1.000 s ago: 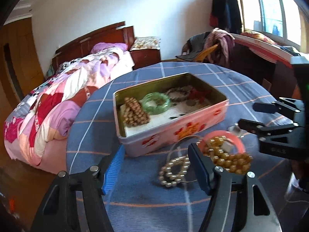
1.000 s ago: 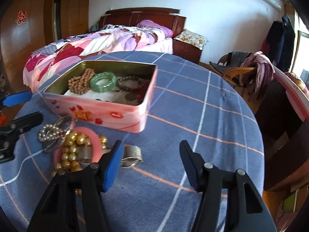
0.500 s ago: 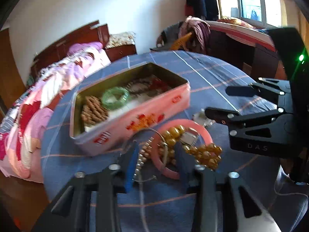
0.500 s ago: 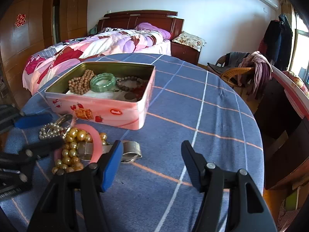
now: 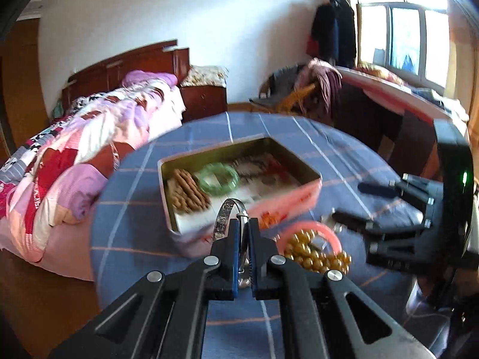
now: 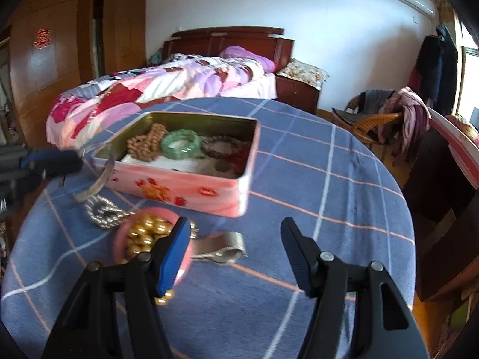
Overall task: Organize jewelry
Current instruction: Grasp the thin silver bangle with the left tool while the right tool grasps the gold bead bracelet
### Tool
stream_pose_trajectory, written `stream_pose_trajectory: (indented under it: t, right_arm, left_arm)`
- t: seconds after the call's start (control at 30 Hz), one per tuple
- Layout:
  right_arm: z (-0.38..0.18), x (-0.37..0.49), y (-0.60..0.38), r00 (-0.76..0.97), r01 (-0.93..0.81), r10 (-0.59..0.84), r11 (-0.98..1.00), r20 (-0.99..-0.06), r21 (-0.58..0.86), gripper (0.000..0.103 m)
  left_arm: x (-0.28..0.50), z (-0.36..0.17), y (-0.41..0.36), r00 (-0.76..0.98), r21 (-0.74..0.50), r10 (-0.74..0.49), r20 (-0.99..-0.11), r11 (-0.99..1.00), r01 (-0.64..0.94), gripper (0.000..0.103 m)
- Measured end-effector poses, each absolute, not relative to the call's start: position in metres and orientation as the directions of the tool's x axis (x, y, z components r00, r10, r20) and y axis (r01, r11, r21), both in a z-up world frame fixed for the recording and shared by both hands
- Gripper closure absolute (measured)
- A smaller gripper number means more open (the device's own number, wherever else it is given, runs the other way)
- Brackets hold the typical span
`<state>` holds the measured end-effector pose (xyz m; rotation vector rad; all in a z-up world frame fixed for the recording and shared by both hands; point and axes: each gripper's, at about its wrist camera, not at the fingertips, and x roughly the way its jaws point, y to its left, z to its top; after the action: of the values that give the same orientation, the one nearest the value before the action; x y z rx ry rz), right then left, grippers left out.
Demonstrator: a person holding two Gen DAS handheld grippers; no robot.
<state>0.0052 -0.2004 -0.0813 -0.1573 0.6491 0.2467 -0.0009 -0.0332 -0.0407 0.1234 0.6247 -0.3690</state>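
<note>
The round counter, covered by a blue cloth with white and orange check lines, is seen carrying a rectangular pink tin box with red printed motifs and a gold interior, lid off. Inside the tin box a strand of brown wooden beads, a green jade-like bangle and a dark bead bracelet are held. In front of the tin box, on the cloth, a pink ring bangle with gold pearl beads piled on it is laid, with a cluster of silver-grey pearls beside it and a flat silver band near it. The left tool is clenched on a thin engraved silver bangle, which is lifted upright just before the tin box's near wall. The right tool is held released, its jaws apart, over the cloth in front of the tin box, nothing between them.
</note>
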Motion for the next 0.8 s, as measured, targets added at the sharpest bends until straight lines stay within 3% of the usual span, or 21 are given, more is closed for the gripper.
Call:
stream_pose_trajectory:
  t: [0.17, 0.37, 0.6, 0.63, 0.8]
  right_arm:
    - [-0.083, 0.004, -0.18, 0.752, -0.34, 0.22, 0.937, -0.621, -0.08, 0.039]
    - [-0.088, 0.009, -0.162, 0.722, -0.406, 0.268, 0.911, -0.638, -0.076, 0.043]
    - [-0.1, 0.013, -0.144, 0.685, -0.439, 0.245, 0.89, -0.686, -0.12, 0.07]
    - [-0.099, 0.012, -0.145, 0.69, -0.437, 0.248, 0.892, -0.68, -0.118, 0.089]
    - [-0.095, 0.005, -0.147, 0.689, -0.448, 0.271, 0.888, -0.672, -0.101, 0.091]
  left_arm:
    - [-0.004, -0.031, -0.027, 0.777, 0.031, -0.278, -0.565, 0.934, 0.356, 0.099]
    - [0.01, -0.049, -0.016, 0.771, 0.038, -0.231, -0.594, 0.949, 0.313, 0.099]
    - [0.016, -0.068, -0.01, 0.751, 0.026, -0.221, -0.622, 0.953, 0.301, 0.099]
    - [0.015, -0.068, -0.01, 0.752, 0.025, -0.221, -0.621, 0.953, 0.302, 0.099]
    - [0.012, -0.061, -0.009, 0.761, 0.02, -0.228, -0.608, 0.953, 0.302, 0.099]
